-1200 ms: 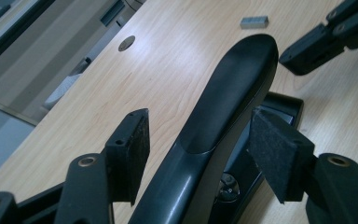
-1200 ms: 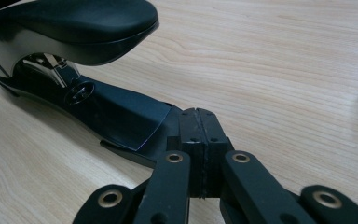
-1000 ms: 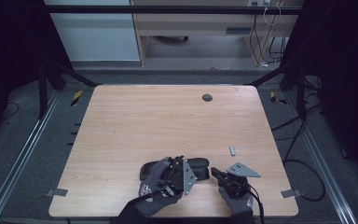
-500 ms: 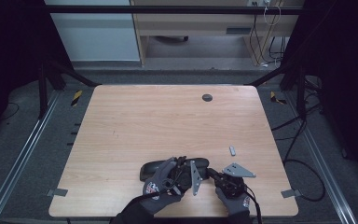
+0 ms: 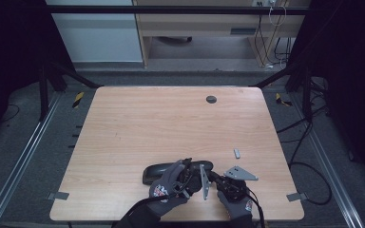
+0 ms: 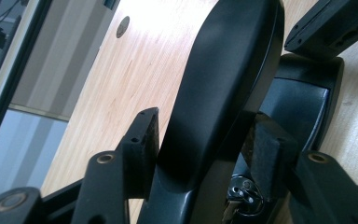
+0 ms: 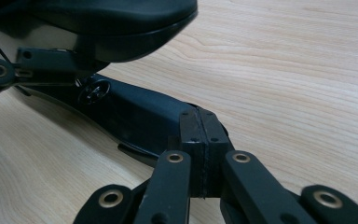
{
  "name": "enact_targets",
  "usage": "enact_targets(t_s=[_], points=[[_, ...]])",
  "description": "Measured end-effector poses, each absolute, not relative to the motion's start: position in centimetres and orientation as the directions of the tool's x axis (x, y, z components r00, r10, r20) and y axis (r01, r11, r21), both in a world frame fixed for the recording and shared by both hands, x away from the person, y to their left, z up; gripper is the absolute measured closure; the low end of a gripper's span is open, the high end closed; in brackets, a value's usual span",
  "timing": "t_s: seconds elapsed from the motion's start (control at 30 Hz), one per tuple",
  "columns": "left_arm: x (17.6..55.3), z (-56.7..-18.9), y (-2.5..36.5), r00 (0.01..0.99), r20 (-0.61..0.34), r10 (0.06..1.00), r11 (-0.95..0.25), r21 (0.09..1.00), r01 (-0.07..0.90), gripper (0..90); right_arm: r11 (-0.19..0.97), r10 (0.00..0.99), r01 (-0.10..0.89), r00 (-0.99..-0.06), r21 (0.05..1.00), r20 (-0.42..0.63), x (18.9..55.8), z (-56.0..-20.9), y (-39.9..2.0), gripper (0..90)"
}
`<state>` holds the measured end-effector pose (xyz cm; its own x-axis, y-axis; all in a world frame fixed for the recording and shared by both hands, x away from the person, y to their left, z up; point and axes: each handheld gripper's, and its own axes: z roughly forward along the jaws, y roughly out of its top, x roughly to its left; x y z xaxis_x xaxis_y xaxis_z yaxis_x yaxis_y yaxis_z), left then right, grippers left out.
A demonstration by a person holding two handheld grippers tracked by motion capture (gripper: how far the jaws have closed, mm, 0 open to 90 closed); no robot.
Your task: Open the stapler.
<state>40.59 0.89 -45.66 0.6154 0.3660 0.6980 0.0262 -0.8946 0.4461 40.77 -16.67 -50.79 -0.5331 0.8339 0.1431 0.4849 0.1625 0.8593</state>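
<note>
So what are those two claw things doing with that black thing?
A person is working on a black case, probably a glasses case, lying open at the near edge of the wooden table. The left gripper has its jaws around the raised lid and has just been closing them. The right gripper, jaws pressed together, sits against the end of the case's lower half.

Bright lit tabletop, dark surroundings, blurred close-ups.

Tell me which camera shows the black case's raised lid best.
The left gripper view: the lid rises between that gripper's jaws, which have just been closing around it, one pad against its edge. The right gripper view catches its underside above the base. The high view has it mostly behind the hands.
</note>
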Motion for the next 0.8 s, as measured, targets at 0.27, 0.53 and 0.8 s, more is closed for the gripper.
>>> enact_targets(t_s=[0.27,0.53,0.8], points=[[40.28,-45.90,0.53,0.580,0.747,0.325,-0.919,0.394,0.009,51.3,0.171,0.836,0.495,-0.530,0.852,0.140,40.83,-50.82,-16.25,90.0],[40.17,-46.02,0.48,0.568,0.767,0.300,-0.929,0.370,-0.009,52.8,0.176,0.836,0.512,-0.528,0.841,0.147,40.90,-50.84,-16.00,90.0],[40.23,-45.87,0.60,0.576,0.759,0.305,-0.925,0.379,-0.008,52.9,0.183,0.835,0.515,-0.532,0.837,0.145,40.92,-50.85,-15.78,90.0]])
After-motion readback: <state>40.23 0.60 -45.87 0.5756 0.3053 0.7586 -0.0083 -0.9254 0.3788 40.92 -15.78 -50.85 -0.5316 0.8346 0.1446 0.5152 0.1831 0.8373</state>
